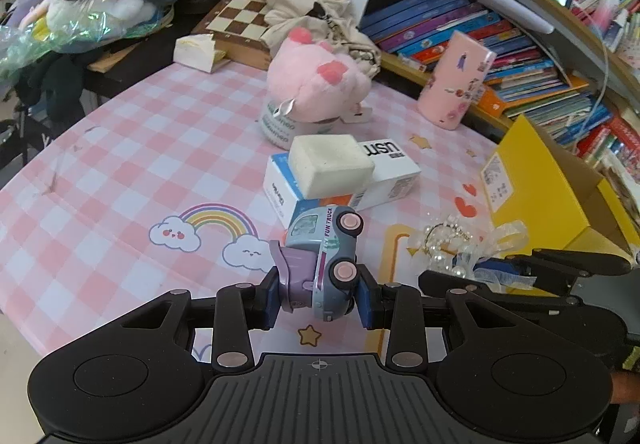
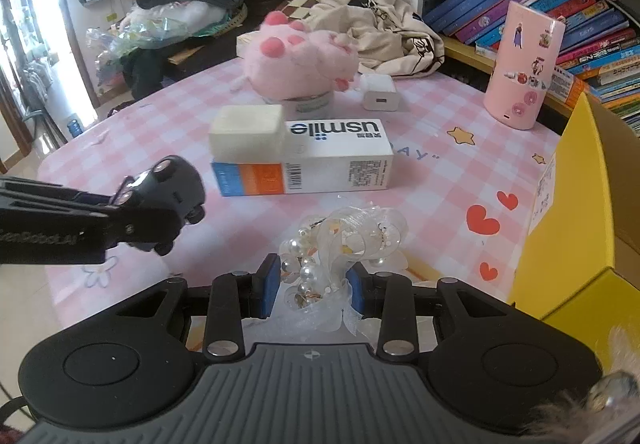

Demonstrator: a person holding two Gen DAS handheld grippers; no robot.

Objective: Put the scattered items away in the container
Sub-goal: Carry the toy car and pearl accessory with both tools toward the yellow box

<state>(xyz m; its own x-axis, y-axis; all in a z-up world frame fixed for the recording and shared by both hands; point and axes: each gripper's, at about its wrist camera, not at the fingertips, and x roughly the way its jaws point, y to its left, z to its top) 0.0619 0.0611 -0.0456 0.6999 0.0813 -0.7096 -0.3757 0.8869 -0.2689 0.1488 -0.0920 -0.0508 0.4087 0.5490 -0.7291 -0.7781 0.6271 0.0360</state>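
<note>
The left tool [image 1: 320, 298] is clamped on a toy truck [image 1: 322, 262], held on its side above the table [image 1: 132, 147]. The right tool [image 2: 312, 286] is closed on a pearl-and-ribbon tangle [image 2: 340, 248]. The yellow box [image 1: 560, 199] stands open at the right, with neither item in it. The truck's rounded body could twist out of the pads, and loose ribbon loops may snag on the box rim.

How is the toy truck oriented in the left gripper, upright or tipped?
Tipped: the toy truck has its wheels facing sideways, pinched in the left gripper.
</note>
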